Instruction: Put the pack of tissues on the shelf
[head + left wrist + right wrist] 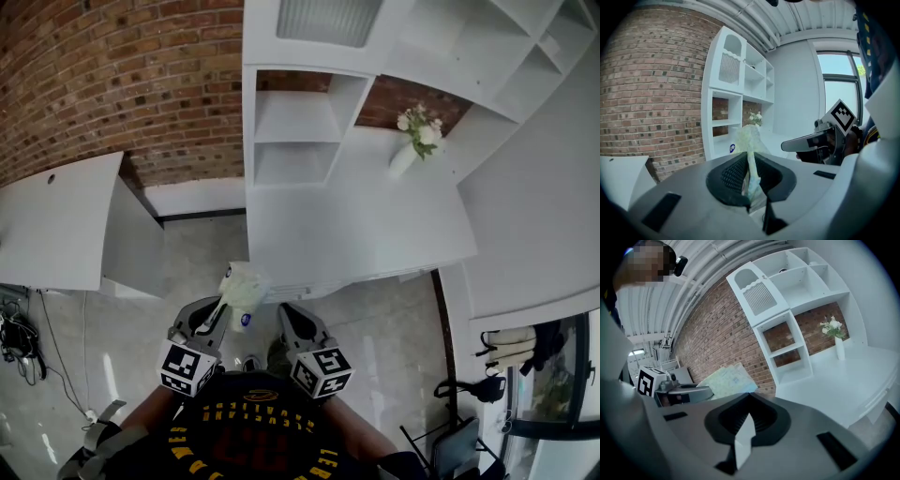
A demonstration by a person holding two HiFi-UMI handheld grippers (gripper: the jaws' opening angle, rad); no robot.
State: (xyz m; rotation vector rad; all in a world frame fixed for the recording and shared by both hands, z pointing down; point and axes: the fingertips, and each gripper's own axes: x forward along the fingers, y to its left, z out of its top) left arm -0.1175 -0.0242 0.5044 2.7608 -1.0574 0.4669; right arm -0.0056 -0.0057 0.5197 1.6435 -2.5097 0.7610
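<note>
left claw (222, 309) roughly level, on tissue pack (244, 286)

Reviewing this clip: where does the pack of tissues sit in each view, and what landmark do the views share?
Head view: pack of tissues low, left of centre, at the left gripper tip.
Left gripper view: pack of tissues at centre, pinched between the jaws.
Right gripper view: pack of tissues left of centre, above the jaws.
Shared landmark: vase of flowers by the white shelf.
</note>
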